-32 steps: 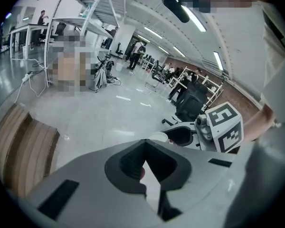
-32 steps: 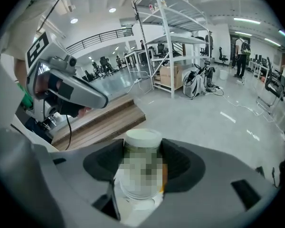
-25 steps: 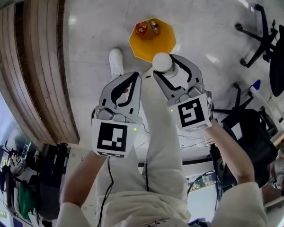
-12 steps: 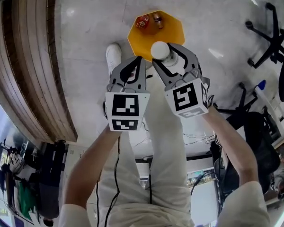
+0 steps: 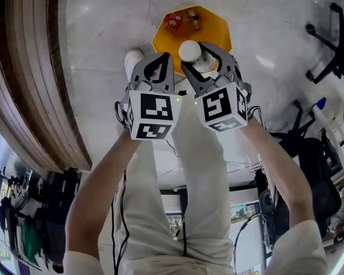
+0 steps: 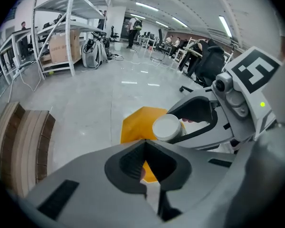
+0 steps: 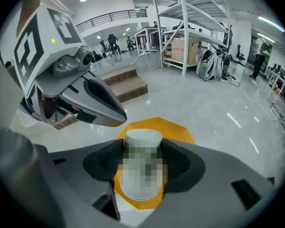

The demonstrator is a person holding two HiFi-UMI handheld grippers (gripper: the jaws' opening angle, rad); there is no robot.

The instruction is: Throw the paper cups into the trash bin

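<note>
A yellow octagonal trash bin [image 5: 215,30] stands on the grey floor with small red items in it. My right gripper [image 5: 196,59] is shut on a white paper cup [image 5: 189,50], held upside down over the bin's near edge. In the right gripper view the cup [image 7: 143,139] sits between the jaws with the bin [image 7: 180,129] below. My left gripper [image 5: 165,59] is just left of it, shut, with nothing held. The left gripper view shows its closed jaws [image 6: 145,144], the cup [image 6: 167,127] and the bin [image 6: 135,122] beyond.
A wooden slatted platform [image 5: 28,67] runs along the left. Office chairs [image 5: 332,39] stand at the right. A white shoe [image 5: 132,59] and the person's pale trouser legs [image 5: 200,171] lie below the grippers. Metal shelving [image 6: 61,27] stands farther off.
Both grippers have moved forward towards the bin, the left one drawing in close beside the right. The cup is still held and now hangs over the bin's near edge.
</note>
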